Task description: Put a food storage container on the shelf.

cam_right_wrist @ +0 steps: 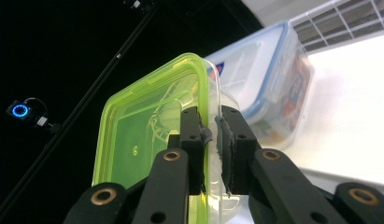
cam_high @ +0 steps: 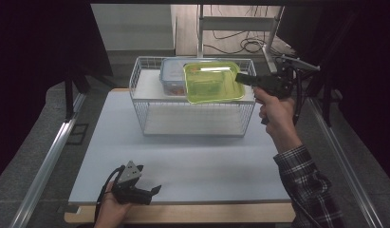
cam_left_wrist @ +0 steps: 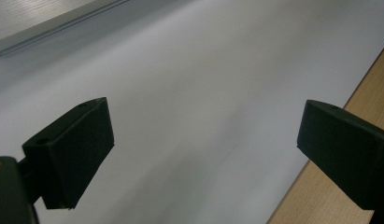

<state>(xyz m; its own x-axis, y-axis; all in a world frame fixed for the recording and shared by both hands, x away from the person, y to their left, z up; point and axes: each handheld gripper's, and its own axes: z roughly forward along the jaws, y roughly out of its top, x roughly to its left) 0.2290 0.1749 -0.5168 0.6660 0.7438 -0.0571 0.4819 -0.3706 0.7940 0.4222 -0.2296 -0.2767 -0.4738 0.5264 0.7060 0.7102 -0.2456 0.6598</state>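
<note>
Left gripper (cam_high: pixel 152 190) is parked low at the near table (cam_high: pixel 197 161) edge, held level in the hand, jaws wide, nothing between them. Right forearm is stretched forward and raised, wrist level. Right gripper (cam_right_wrist: pixel 213 135) is clamped narrow on the rim of the green-lidded box (cam_high: pixel 214 81), held tilted above the wire basket (cam_high: pixel 192 118), just beside the blue-lidded box (cam_high: pixel 171 78).
</note>
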